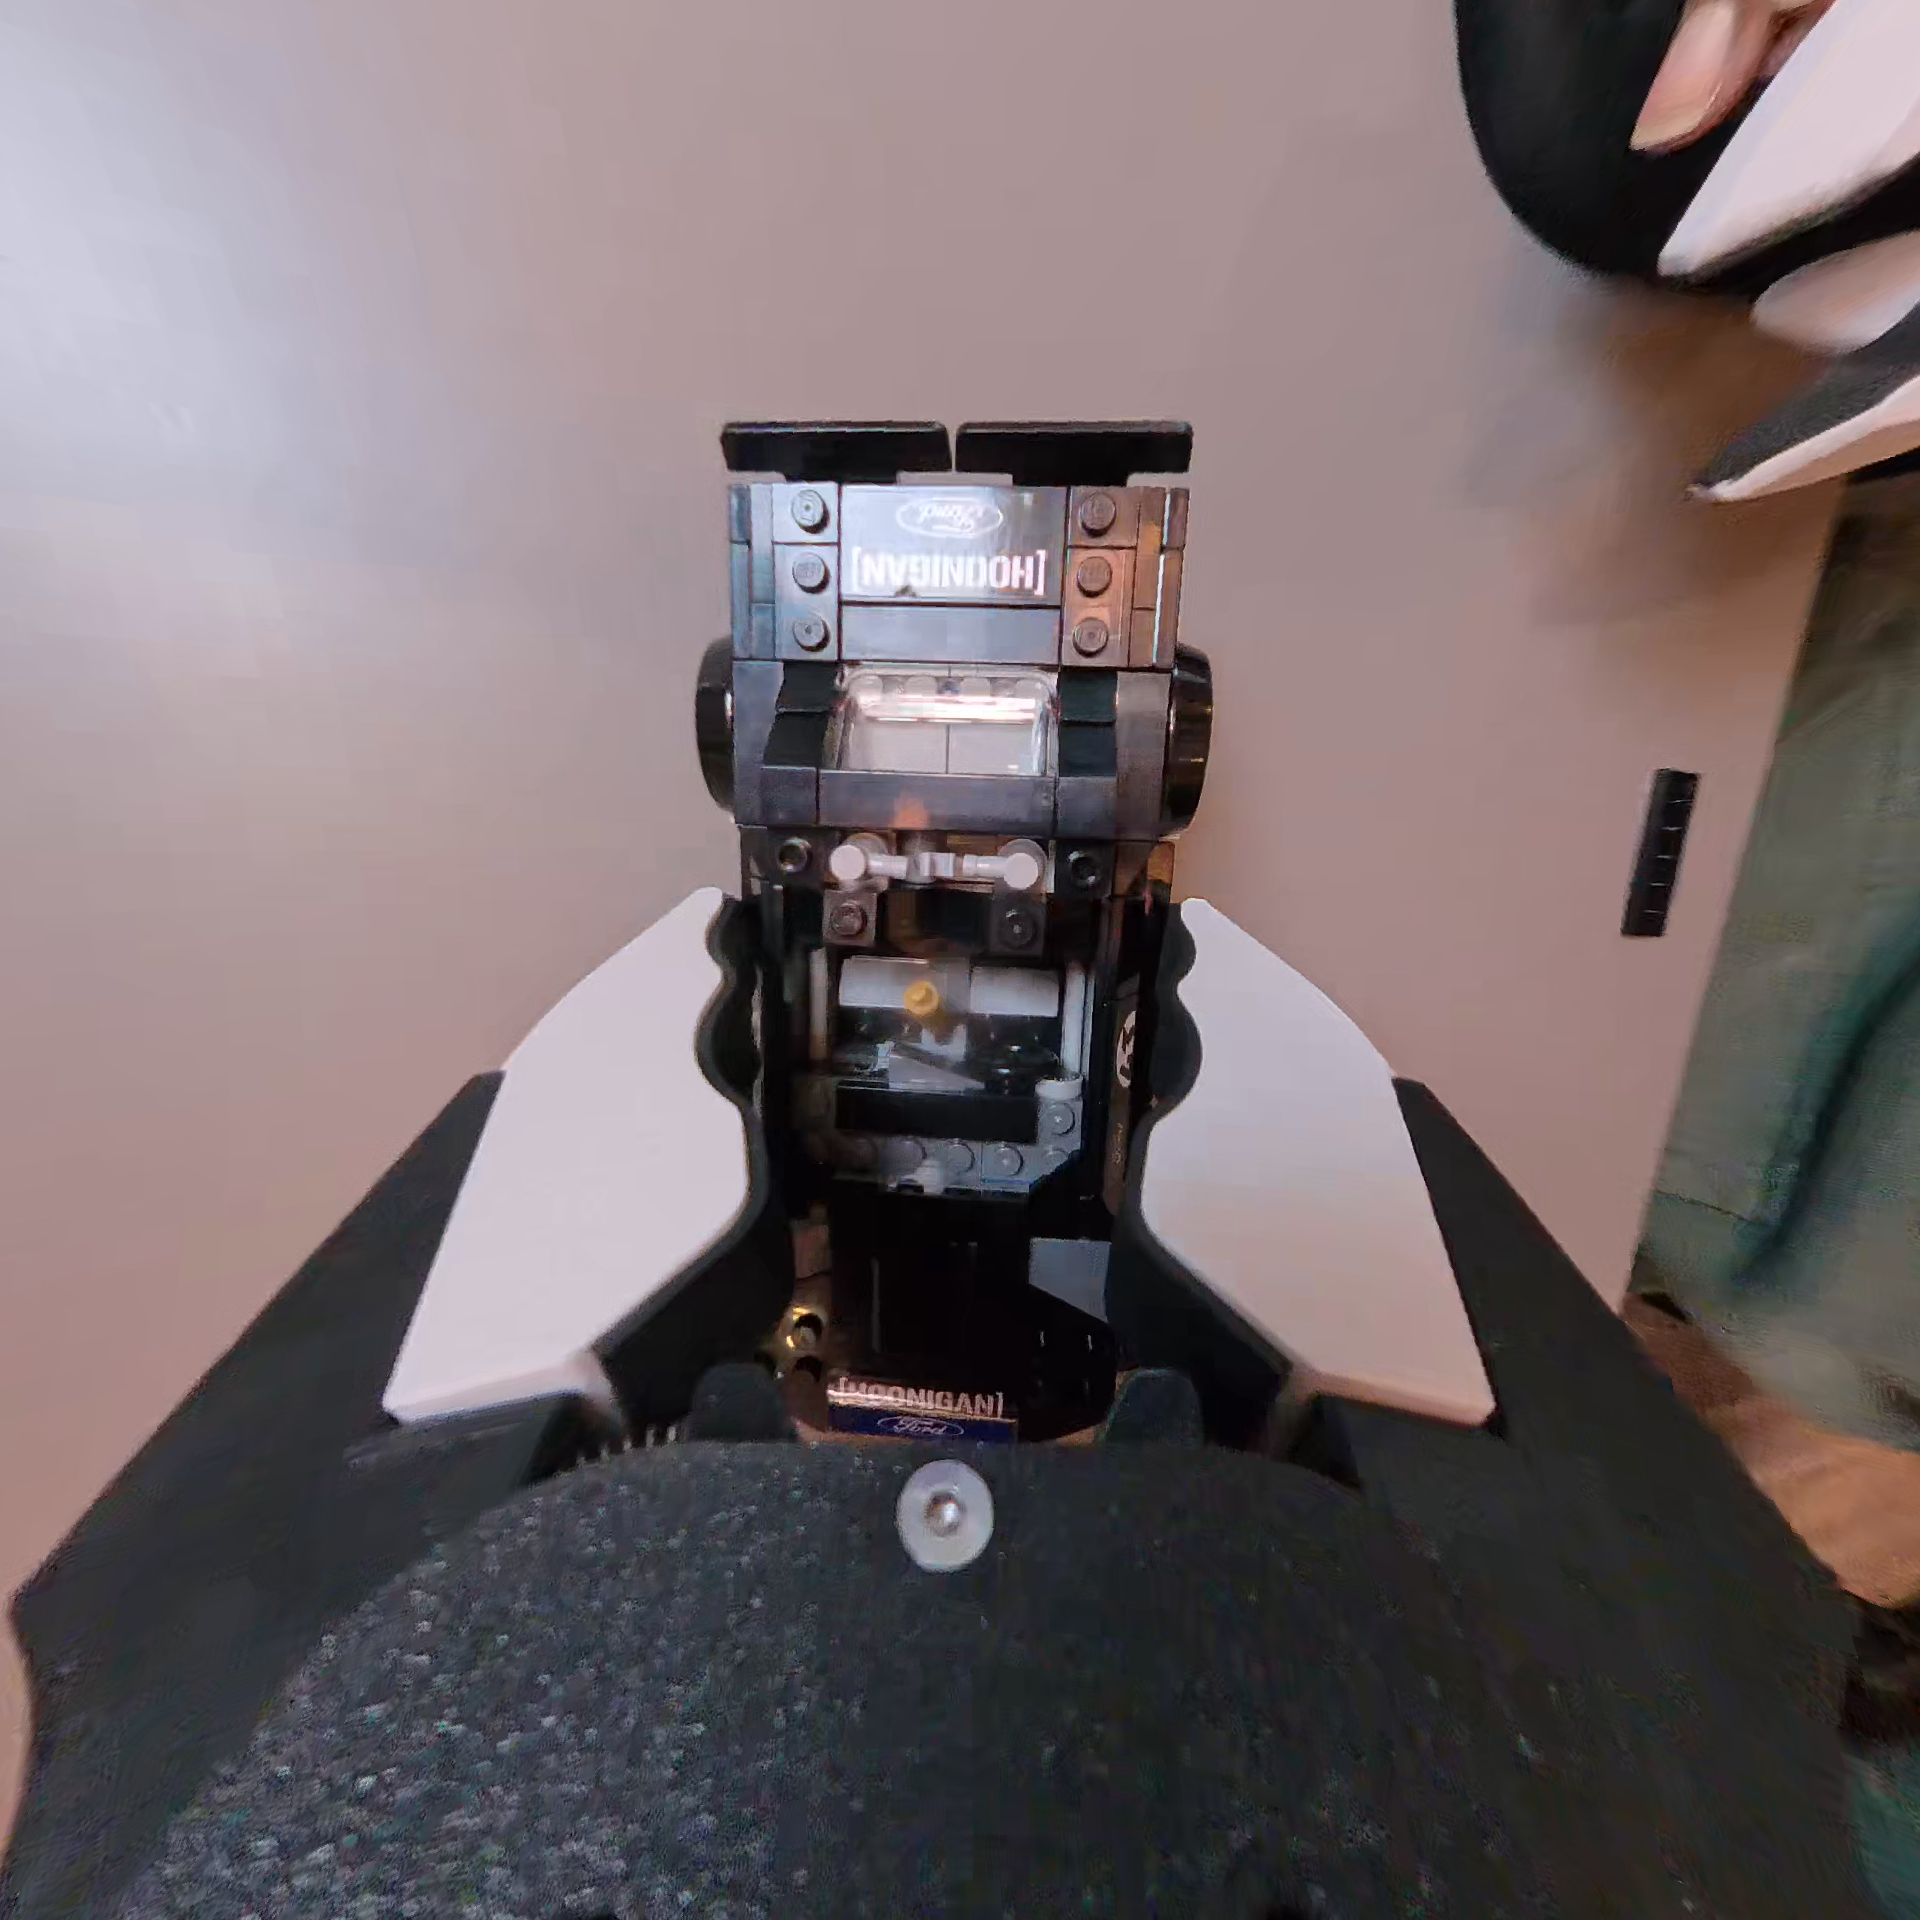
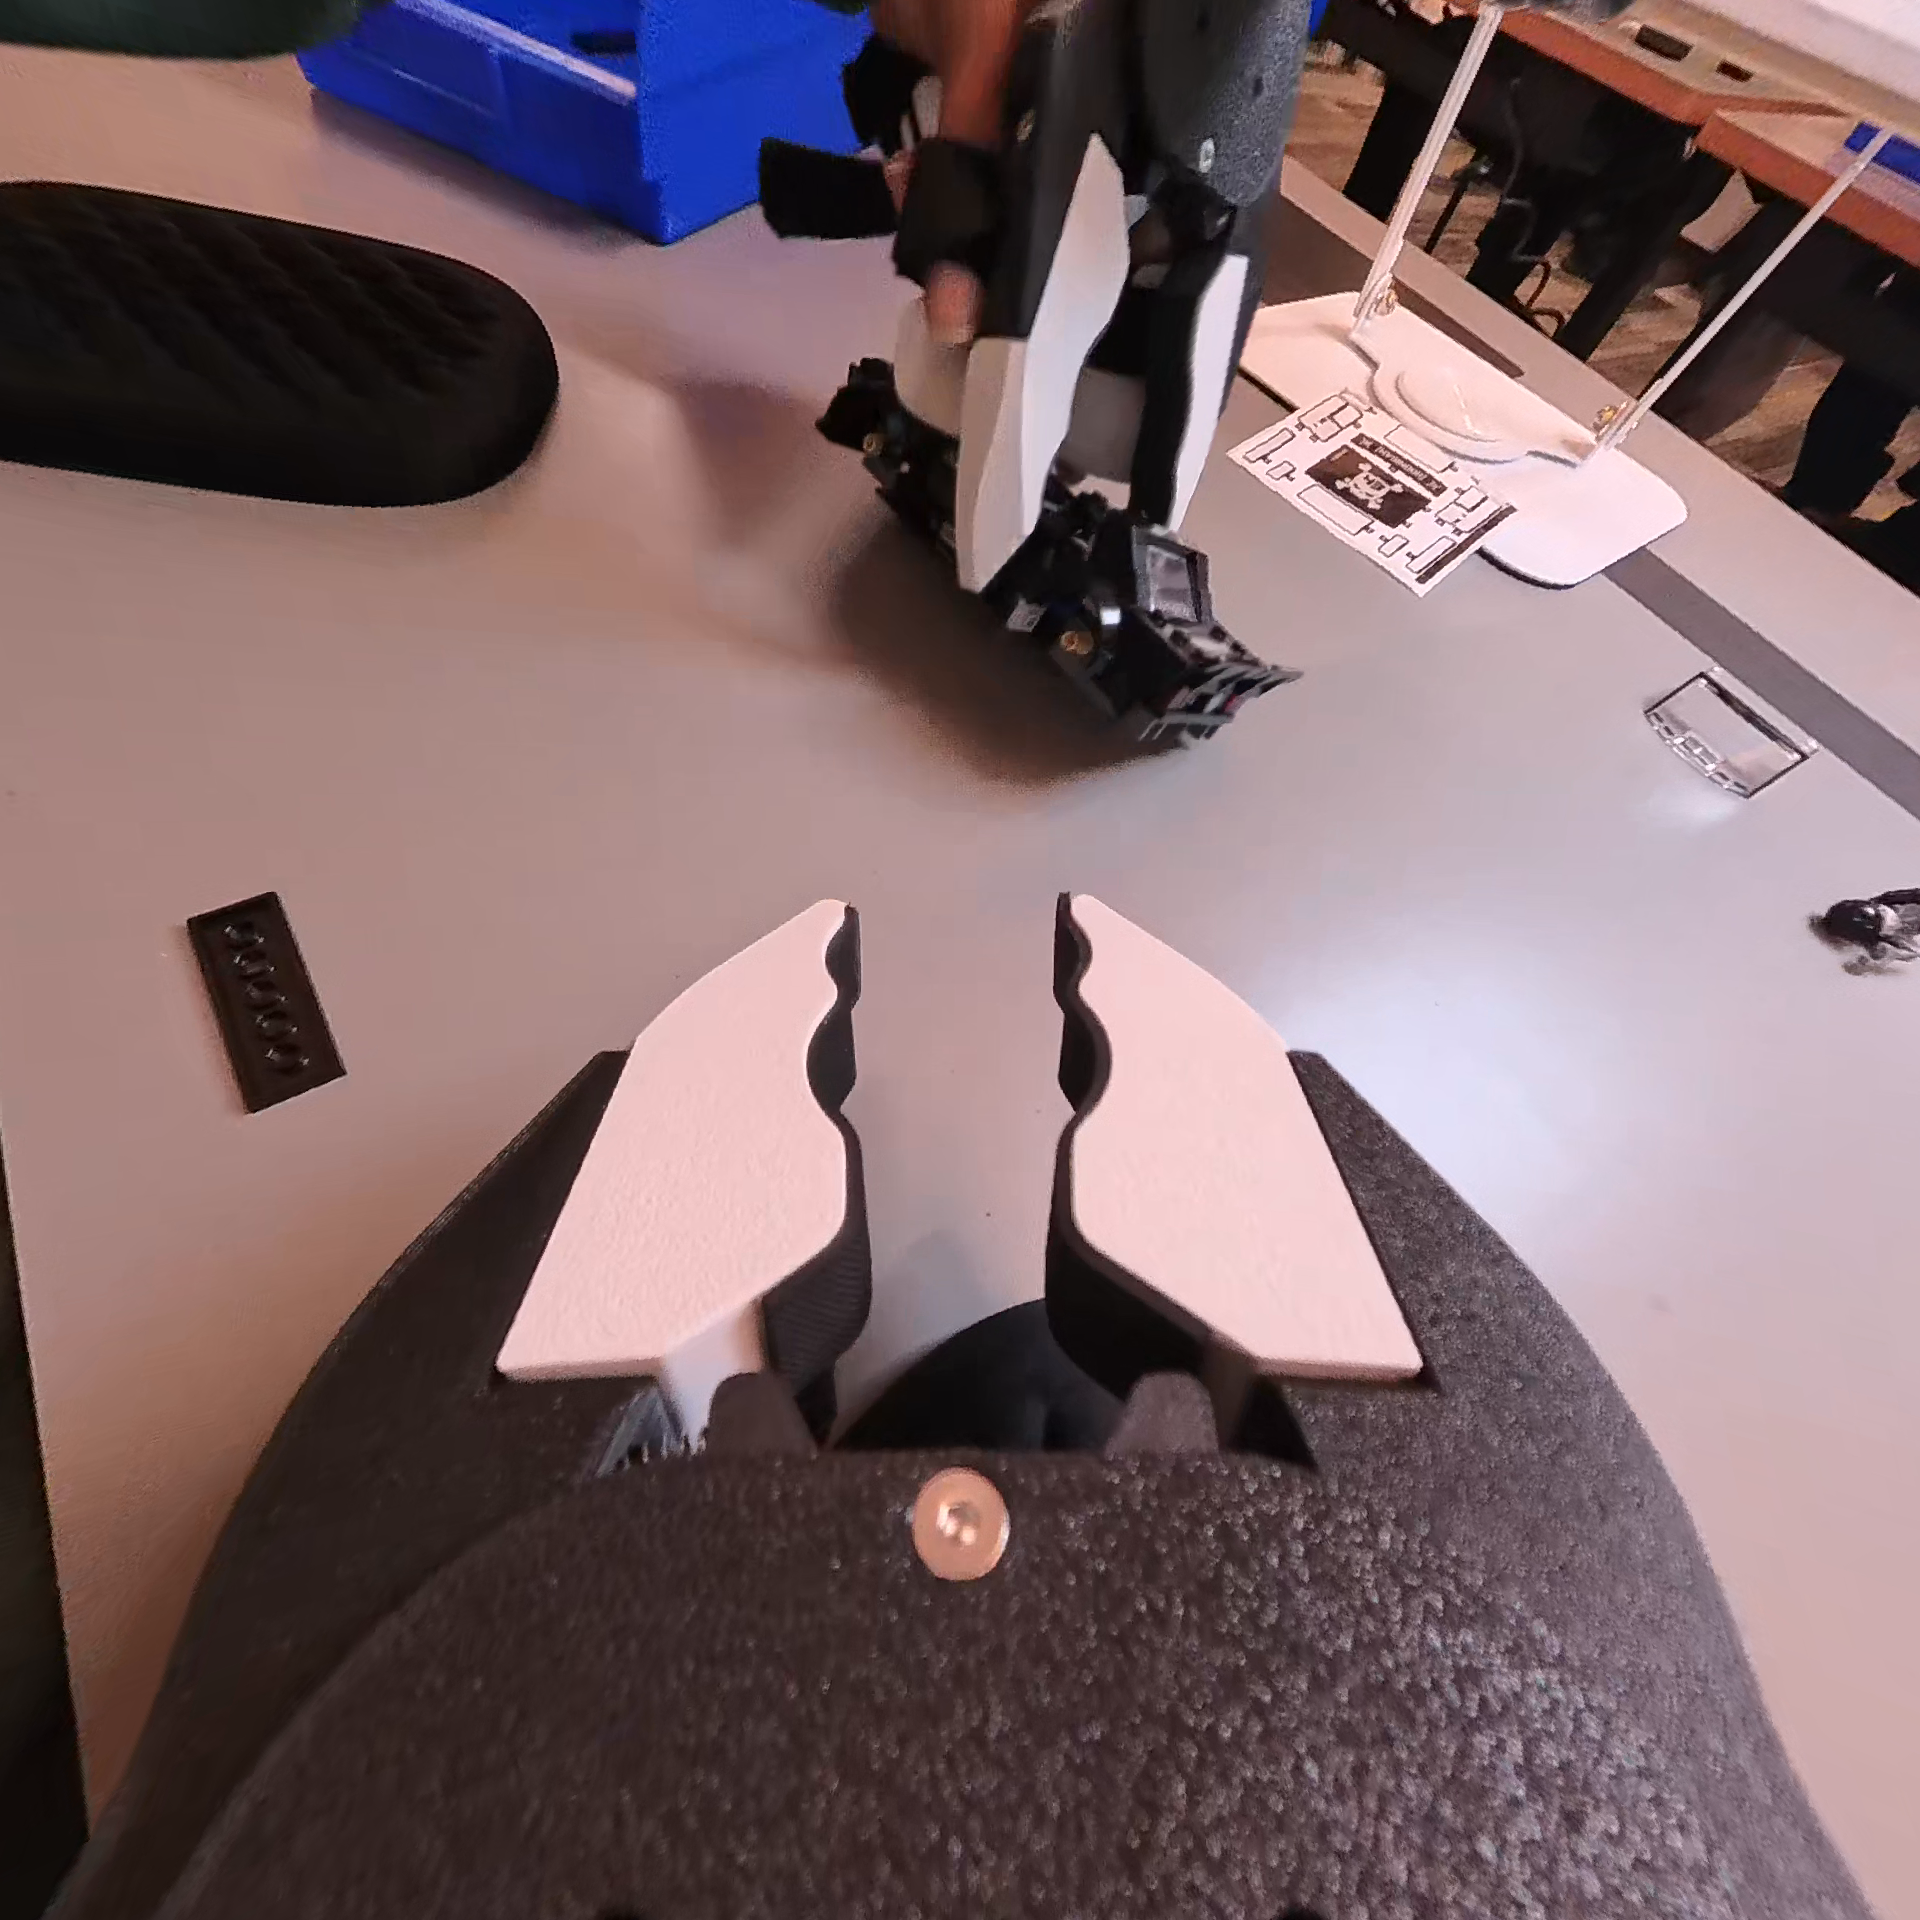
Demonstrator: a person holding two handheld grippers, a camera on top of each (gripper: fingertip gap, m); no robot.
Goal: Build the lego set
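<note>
A black lego car (image 1: 956, 831) with a clear rear window and an open cabin sits between the fingers of my left gripper (image 1: 951, 925), which is shut on its sides. In the right wrist view the same car (image 2: 1132, 613) is held by the left gripper (image 2: 1081, 520), nose tilted down onto the grey table (image 2: 623, 727). My right gripper (image 2: 958, 920) is open and empty, hovering above the table nearer the front. A black lego plate (image 2: 265, 1003) lies to its left; it also shows in the left wrist view (image 1: 1659, 854). A clear windscreen piece (image 2: 1730, 732) lies at the right.
A blue bin (image 2: 623, 104) stands at the back. A black oval pad (image 2: 239, 343) lies at the left. A white stand base (image 2: 1538, 488) and a sticker sheet (image 2: 1371, 488) are at the back right. A small dark piece (image 2: 1870, 925) lies at the right edge. The left gripper is farther from the black lego plate (image 2: 265, 1003), some 20 centimeters, than the right, some 12 centimeters.
</note>
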